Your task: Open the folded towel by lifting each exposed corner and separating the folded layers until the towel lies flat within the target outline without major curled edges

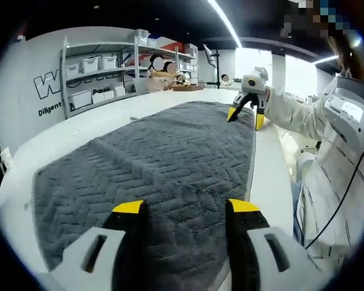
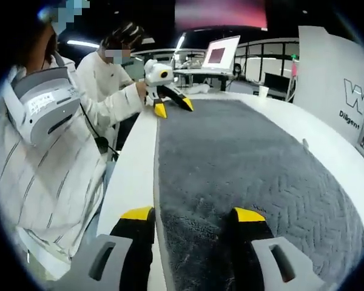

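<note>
A dark grey towel (image 1: pixel 170 151) with a herringbone weave lies spread out along the white table (image 1: pixel 79 127). My left gripper (image 1: pixel 185 207) is open, its yellow-tipped jaws standing over the towel's near end with nothing between them. At the far end of the towel my right gripper (image 1: pixel 245 117) points down at the corner by the table's edge. In the right gripper view the towel (image 2: pixel 242 157) stretches away over the table (image 2: pixel 130 176). My right gripper (image 2: pixel 193 214) is open and straddles the towel's left edge. My left gripper (image 2: pixel 173 107) sits at the far corner.
The person holding the grippers stands at the table's long edge in a striped top (image 2: pixel 48 163). Shelves with white bins (image 1: pixel 97 66) and seated people are behind the table. A laptop (image 2: pixel 221 54) and a cup (image 2: pixel 264 91) stand beyond the far end.
</note>
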Tool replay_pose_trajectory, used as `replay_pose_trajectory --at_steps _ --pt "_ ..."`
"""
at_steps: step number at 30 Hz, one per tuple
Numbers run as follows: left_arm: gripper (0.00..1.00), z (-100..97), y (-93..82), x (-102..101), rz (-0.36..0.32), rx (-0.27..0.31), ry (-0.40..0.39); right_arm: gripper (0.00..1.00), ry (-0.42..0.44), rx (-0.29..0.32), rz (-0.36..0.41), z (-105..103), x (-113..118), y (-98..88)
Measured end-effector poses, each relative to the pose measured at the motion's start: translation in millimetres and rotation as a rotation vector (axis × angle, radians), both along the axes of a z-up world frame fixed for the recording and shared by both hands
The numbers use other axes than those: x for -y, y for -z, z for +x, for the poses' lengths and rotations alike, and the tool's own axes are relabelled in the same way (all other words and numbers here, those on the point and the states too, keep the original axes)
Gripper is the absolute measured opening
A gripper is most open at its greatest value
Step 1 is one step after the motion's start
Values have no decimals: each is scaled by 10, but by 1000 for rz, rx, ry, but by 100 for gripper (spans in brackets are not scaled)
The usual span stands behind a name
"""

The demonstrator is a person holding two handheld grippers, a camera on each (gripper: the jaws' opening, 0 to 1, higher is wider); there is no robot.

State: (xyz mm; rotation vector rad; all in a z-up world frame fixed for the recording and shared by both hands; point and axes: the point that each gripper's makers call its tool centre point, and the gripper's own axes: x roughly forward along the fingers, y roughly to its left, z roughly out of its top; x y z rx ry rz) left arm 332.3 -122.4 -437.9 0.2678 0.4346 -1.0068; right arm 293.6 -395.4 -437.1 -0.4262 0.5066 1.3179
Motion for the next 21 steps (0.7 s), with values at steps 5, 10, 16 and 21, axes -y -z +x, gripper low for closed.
replay_pose_trajectory --at_steps 5,10,16,21 --pt "52 0 1 1 6 -2 -1 50 -8 -12 -8 -64 14 -34" --pt "52 -4 -11 13 20 21 12 49 11 -2 30 -36 42 -147" --pt "52 -1 -7 10 17 11 4 54 44 39 29 113 72 -210" --pt "52 5 -9 8 20 12 5 54 40 26 -9 166 116 -94"
